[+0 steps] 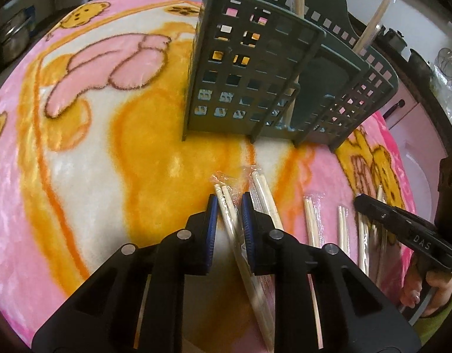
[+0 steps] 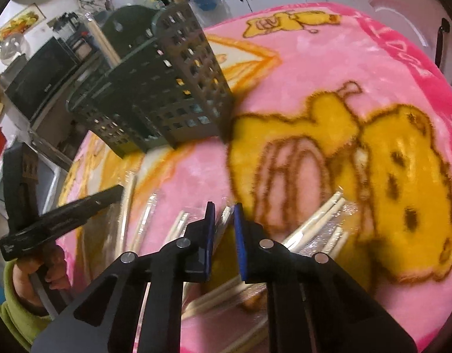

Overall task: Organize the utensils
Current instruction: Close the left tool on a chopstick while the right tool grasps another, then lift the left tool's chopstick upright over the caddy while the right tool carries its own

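My left claw [image 1: 229, 206] is released, straddling a wrapped chopstick pair [image 1: 230, 216] at lower centre; my right claw [image 2: 223, 214] also gapes over wrapped chopsticks [image 2: 314, 220]. The grey holder [image 1: 255, 82] stands upper centre on the pink blanket [image 1: 78, 176] — "DAS" shows on the right tool.

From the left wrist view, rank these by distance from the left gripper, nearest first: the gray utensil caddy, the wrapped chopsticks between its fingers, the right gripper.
1. Wrapped chopsticks, between the left gripper's fingers.
2. Right gripper, off to the right.
3. Gray utensil caddy, straight ahead.
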Motion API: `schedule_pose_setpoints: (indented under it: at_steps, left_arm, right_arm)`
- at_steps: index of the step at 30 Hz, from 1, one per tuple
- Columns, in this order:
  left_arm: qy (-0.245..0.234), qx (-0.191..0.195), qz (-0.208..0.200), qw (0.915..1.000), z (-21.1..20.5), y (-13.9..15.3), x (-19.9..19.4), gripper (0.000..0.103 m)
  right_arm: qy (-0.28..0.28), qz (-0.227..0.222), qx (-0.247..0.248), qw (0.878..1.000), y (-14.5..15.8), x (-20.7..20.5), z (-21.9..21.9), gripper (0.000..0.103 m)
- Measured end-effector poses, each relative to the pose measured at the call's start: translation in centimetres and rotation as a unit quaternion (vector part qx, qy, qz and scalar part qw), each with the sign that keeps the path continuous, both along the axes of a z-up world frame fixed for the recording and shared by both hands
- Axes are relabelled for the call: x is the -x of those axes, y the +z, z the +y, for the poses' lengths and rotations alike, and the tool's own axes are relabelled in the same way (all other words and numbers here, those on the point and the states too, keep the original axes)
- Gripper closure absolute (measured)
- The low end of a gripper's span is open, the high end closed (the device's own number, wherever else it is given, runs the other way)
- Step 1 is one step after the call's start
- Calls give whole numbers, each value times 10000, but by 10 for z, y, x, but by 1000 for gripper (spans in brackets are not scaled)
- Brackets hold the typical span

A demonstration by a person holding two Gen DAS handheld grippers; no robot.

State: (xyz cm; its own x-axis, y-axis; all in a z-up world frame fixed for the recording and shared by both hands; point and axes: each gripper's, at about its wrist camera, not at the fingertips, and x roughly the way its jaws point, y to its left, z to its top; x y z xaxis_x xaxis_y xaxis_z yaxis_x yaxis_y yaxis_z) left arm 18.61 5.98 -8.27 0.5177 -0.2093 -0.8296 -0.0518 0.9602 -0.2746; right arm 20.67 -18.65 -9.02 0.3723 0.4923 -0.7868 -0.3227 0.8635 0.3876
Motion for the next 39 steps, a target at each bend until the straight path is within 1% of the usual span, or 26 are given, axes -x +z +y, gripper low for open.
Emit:
schedule_pose_setpoints:
  at_steps: [4,7,10,11,15,17,19,23,26,29,33,36,39]
  left_arm:
    - [-11,-77,52,10000,-1,2,-7,89]
    - [34,-38,64,10000,0,2,-13,89]
    - [96,14,85,9999,2,2,-18,89]
    - [136,8,83,9999,2,2,-19,90]
    - [143,-95,74,9998,0,6,-23,97]
    - [170,-76,44,9998,2,8,-22,98]
    - [192,-47,-50,9998,3,16,-21,98]
    - [166,18,-421,9990,5,39,-8,99]
    - [87,59,-779,9969,3,61,2,99]
    - [-7,55,-1119,9937,-2,86,9,100]
    - [-168,-11,-1456,9892,-16,109,16,100]
    - [-264,-43,-1679,9854,-25,123,19,100]
    - [-329,-9,-1815,9828,-30,134,22,100]
  right_arm:
    - [184,20,266,9995,2,0,8,89]
    - [271,31,332,9991,1,-2,11,89]
    - [282,-52,410,9987,2,-2,12,91]
    - [269,-60,387,9989,3,-3,13,93]
    - [218,-137,107,9996,12,-4,9,97]
    - [259,-220,-102,9994,20,-2,9,97]
    - [307,-313,-181,9989,28,-1,8,97]
    - [377,-510,-419,9971,46,1,7,97]
    - [452,-787,-562,9943,66,7,8,97]
    - [500,-1075,-714,9904,87,13,7,97]
    - [524,-1407,-917,9844,110,21,3,97]
    - [484,-1705,-960,9795,127,30,-1,97]
    - [376,-1995,-1025,9738,143,37,-7,98]
